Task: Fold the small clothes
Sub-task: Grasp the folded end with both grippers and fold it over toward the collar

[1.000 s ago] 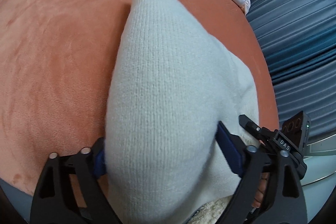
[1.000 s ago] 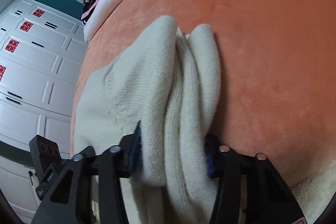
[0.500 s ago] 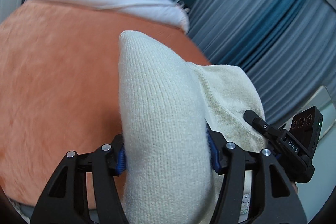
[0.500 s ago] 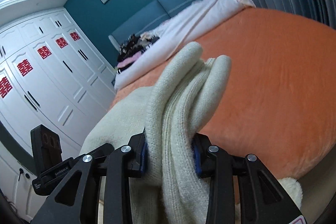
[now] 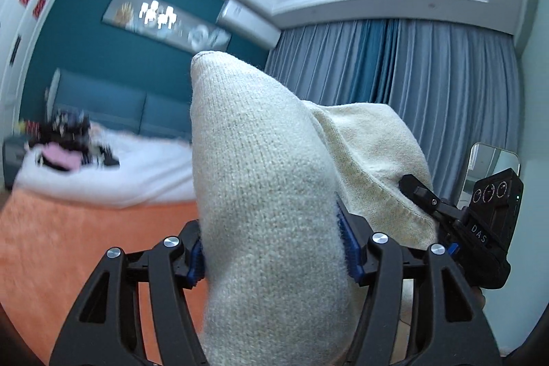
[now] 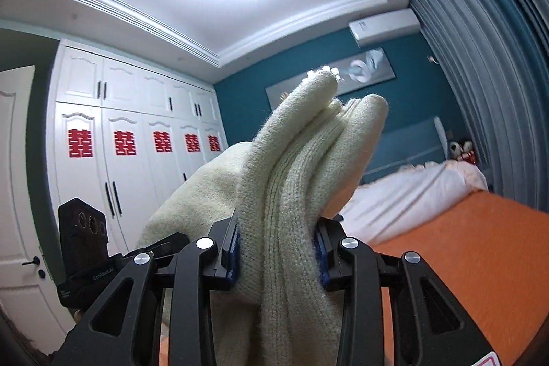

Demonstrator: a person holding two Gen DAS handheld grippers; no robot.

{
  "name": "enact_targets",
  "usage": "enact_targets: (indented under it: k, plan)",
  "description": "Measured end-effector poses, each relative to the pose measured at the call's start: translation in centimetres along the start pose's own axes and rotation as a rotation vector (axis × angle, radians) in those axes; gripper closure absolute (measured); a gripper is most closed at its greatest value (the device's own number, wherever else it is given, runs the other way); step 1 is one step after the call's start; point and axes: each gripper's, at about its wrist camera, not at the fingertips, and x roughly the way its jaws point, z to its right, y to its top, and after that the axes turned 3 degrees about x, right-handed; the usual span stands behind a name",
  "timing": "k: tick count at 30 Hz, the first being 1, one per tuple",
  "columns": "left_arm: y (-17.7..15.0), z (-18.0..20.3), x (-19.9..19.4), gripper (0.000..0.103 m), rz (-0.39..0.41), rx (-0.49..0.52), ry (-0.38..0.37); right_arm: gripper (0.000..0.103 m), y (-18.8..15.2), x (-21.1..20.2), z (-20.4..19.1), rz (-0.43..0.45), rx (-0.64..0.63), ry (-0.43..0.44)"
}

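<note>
A cream knitted garment (image 5: pixel 260 180) is held up in the air by both grippers. My left gripper (image 5: pixel 272 258) is shut on one bunched part of it, the knit bulging up between the blue pads. My right gripper (image 6: pixel 279 251) is shut on another bunched, folded part of the garment (image 6: pixel 295 174). The rest of the garment hangs between the two grippers. The other gripper's black body shows at the right of the left wrist view (image 5: pixel 480 222) and at the left of the right wrist view (image 6: pixel 85 249).
An orange bedspread (image 5: pixel 68 235) lies below, also in the right wrist view (image 6: pixel 473 249). A white duvet (image 5: pixel 130 174) with dark clothes (image 5: pixel 65 139) is at the bed head. White wardrobes (image 6: pixel 137 160) and grey-blue curtains (image 5: pixel 429 84) line the room.
Both grippers have lifted and tilted upward with the garment, from lying on the orange bedspread to held high. The views now show walls and ceiling. Both grips stay shut.
</note>
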Motion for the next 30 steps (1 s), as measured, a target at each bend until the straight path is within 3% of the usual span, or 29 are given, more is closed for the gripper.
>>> enact_targets:
  k: [6,9,12,15,17,19,22,24,25,26,27,30]
  plan:
    - [3.9,-2.3,-3.1,0.039,0.106,0.089,0.055,0.069,2.3,3.7,-3.0,0.053,-0.031,0.137]
    - [3.5,-5.4,-3.3,0.039,0.081,0.072,0.081,0.069,1.5,6.2,-3.0,0.019,0.003,0.17]
    - [0.8,-9.3,-3.0,0.039,-0.002,0.001,0.13,0.069,-1.7,9.9,-2.1,-0.07,0.059,0.169]
    - [-4.9,-14.3,-1.9,0.039,-0.123,-0.118,0.204,0.068,-8.9,14.1,0.4,-0.229,0.14,0.136]
    - [-10.0,-17.6,-1.0,0.039,-0.221,-0.187,0.259,0.068,-15.7,16.8,2.8,-0.365,0.206,0.09]
    - [-17.4,-20.9,0.4,0.039,-0.345,-0.251,0.332,0.068,-23.2,18.8,5.3,-0.501,0.272,0.035]
    - [-28.6,-25.1,1.9,0.041,-0.555,-0.361,0.462,0.068,-36.4,20.9,9.9,-0.777,0.39,-0.101]
    - [-34.5,-26.6,1.5,0.052,-0.672,-0.388,0.543,0.067,-44.9,21.1,12.9,-1.012,0.453,-0.248]
    - [-35.6,-26.6,0.4,0.043,-0.661,-0.397,0.554,0.058,-47.0,20.0,13.7,-1.042,0.467,-0.293]
    - [-35.5,-26.3,-1.0,0.042,-0.6,-0.408,0.544,0.056,-47.0,18.5,14.0,-0.964,0.507,-0.238]
    - [-35.2,-26.3,-1.8,0.033,-0.591,-0.432,0.545,0.054,-46.6,17.4,14.2,-0.92,0.521,-0.227]
    - [-34.0,-27.0,-2.6,0.017,-0.552,-0.512,0.527,0.048,-46.0,17.0,14.9,-0.939,0.571,-0.239]
